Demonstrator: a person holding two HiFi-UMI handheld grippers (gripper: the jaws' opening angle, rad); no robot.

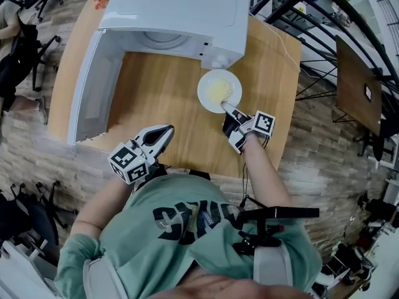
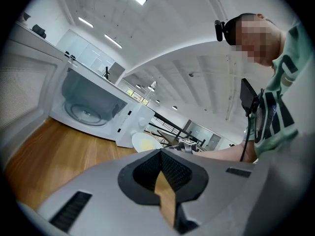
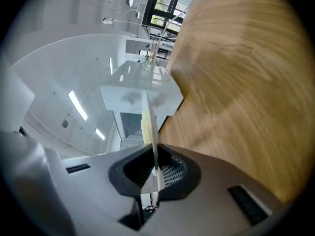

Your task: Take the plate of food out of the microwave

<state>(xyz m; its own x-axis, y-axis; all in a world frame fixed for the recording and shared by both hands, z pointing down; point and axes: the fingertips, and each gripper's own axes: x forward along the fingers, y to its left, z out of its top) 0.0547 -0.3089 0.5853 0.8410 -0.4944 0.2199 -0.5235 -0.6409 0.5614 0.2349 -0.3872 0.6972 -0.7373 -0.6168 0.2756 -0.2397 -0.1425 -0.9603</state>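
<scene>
right gripper (image 1: 229, 109): gripped near rim of round white plate of yellow food (image 1: 218, 90) | plate: was outside open white microwave (image 1: 181, 11), over wooden table (image 1: 156, 98) | left gripper (image 1: 166, 132): was closed, empty

Person, upper body: sage-green short-sleeved T-shirt (image 1: 187, 235), dark block lettering across the chest. Black camera bracket (image 1: 277, 214); thin black cable (image 2: 246, 132). Left tool (image 1: 168, 129) and right tool (image 1: 226, 108): pale grey shells, black ribbed pads, one cube apiece (black-and-white square markers).
</scene>
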